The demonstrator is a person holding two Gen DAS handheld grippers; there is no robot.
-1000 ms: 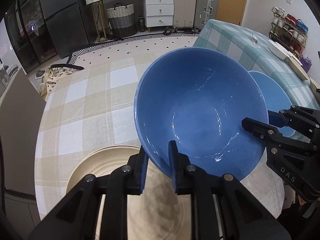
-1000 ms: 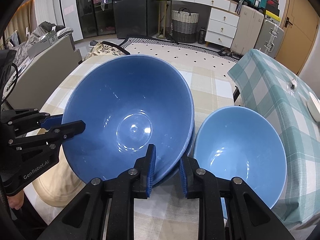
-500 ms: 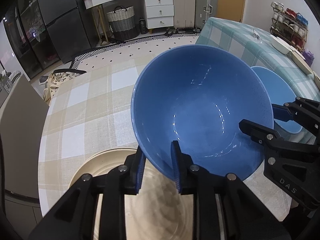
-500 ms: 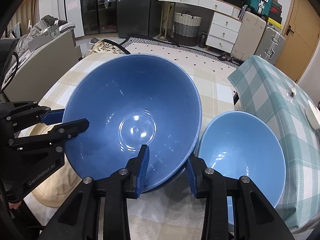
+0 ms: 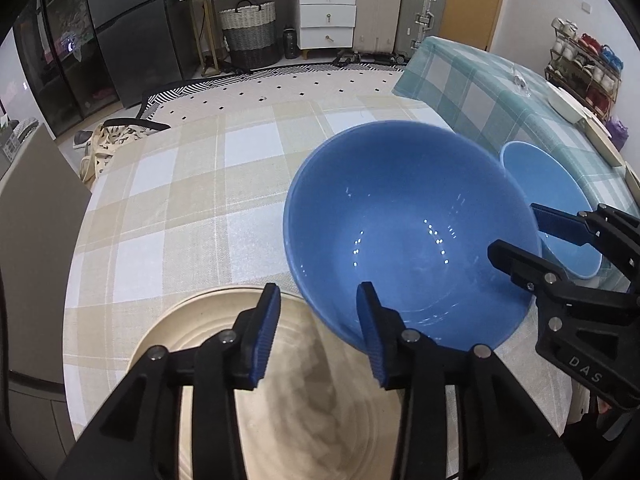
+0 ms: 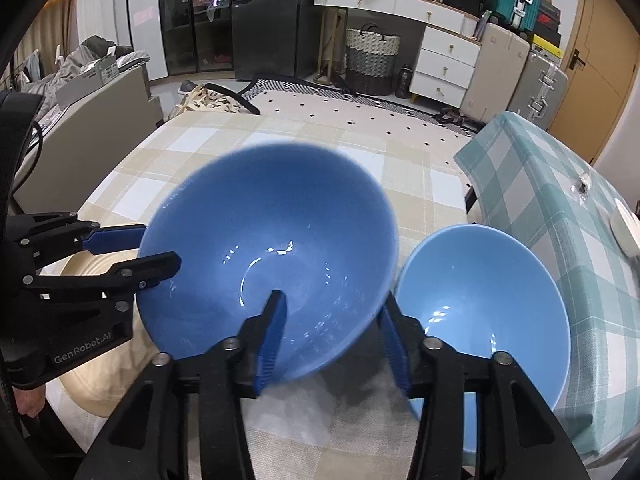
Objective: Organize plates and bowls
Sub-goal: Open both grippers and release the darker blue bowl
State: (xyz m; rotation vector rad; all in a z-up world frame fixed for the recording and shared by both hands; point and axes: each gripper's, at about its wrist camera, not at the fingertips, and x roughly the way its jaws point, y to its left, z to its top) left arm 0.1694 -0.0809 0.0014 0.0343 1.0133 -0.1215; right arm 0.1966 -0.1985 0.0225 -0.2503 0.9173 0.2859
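I'm spreading both the left gripper [image 5: 318,330] and right gripper [image 6: 334,340] wide, releasing the dark blue bowl [image 5: 408,240]; it's sitting on the table [image 5: 180,208] between plate [image 5: 280,420] and light bowl [image 6: 484,312].

The big bowl [image 6: 272,256] is smeared by motion along its far rim in both wrist views, so the rim's exact line cannot be told. It hides the near side of the small bowl [image 5: 560,208] in the left view, and the right gripper [image 5: 560,248] covers more of that bowl. Whether the big bowl's base touches the cloth [image 5: 180,200] cannot be told. The plate [image 5: 280,400] runs off the bottom edge in the left view, partly behind the left gripper [image 5: 316,336]; in the right view most of it is hidden behind that gripper. The small bowl's near rim is hidden behind a right finger [image 6: 394,344].
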